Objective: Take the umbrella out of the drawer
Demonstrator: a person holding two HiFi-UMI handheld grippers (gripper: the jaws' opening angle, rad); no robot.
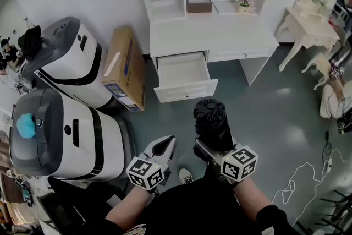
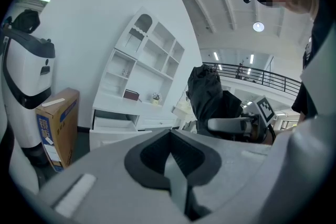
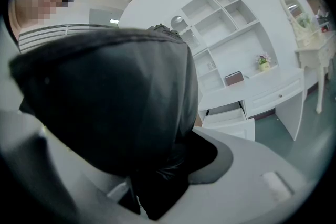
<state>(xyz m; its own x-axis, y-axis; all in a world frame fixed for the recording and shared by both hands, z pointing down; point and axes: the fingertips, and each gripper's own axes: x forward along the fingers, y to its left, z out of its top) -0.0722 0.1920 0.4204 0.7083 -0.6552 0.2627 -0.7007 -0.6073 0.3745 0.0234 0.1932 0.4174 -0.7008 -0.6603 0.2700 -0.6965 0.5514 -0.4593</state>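
Note:
A folded black umbrella (image 1: 212,121) stands upright in my right gripper (image 1: 212,147), which is shut on its lower part, well in front of the desk. In the right gripper view the umbrella (image 3: 110,107) fills most of the frame between the jaws. The white drawer (image 1: 184,77) hangs open and looks empty. My left gripper (image 1: 164,147) is beside the right one, jaws together with nothing in them. From the left gripper view the umbrella (image 2: 210,97) shows to the right and the drawer (image 2: 113,123) far off.
A white desk with shelves (image 1: 212,36) holds a brown box (image 1: 198,5) and a flower pot (image 1: 245,4). A cardboard box (image 1: 127,69) leans left of the drawer. Two white machines (image 1: 71,113) stand at left. A dressing table (image 1: 313,25) and floor cables (image 1: 302,179) are at right.

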